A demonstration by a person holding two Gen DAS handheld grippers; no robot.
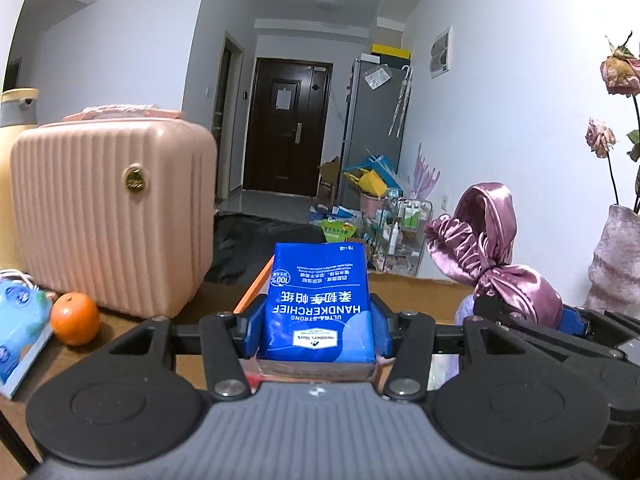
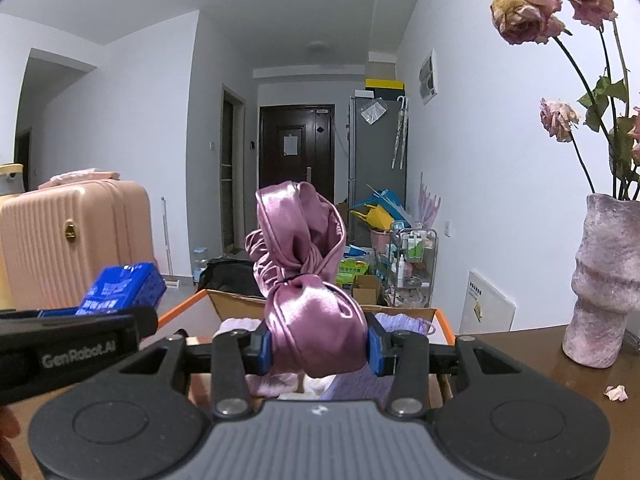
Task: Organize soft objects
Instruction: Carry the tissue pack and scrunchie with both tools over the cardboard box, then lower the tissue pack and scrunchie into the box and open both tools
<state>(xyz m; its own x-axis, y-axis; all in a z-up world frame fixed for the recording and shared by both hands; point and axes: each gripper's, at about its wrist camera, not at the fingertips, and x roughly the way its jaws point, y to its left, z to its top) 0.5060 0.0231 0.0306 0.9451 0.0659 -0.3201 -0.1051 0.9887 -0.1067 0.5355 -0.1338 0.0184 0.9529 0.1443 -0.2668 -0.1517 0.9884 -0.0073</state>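
Now we carry both loads toward the cardboard box (image 2: 400,312): left fingers (image 1: 316,320) clamp the tissue pack (image 1: 318,300), right fingers (image 2: 318,344) clamp the satin bonnet (image 2: 308,280) above it; next, lowering inside and releasing.

My left gripper (image 1: 318,320) carries the handkerchief pack (image 1: 320,300) between its jaws, left of my right gripper (image 2: 319,346), which carries the satin bonnet (image 2: 308,280). Ahead of both sits an open box (image 2: 400,312) with cloth inside. On the bench (image 2: 520,360), the suitcase (image 1: 112,216) stands far left with an orange (image 1: 75,319) before it; the vase (image 2: 604,280) stands far right.
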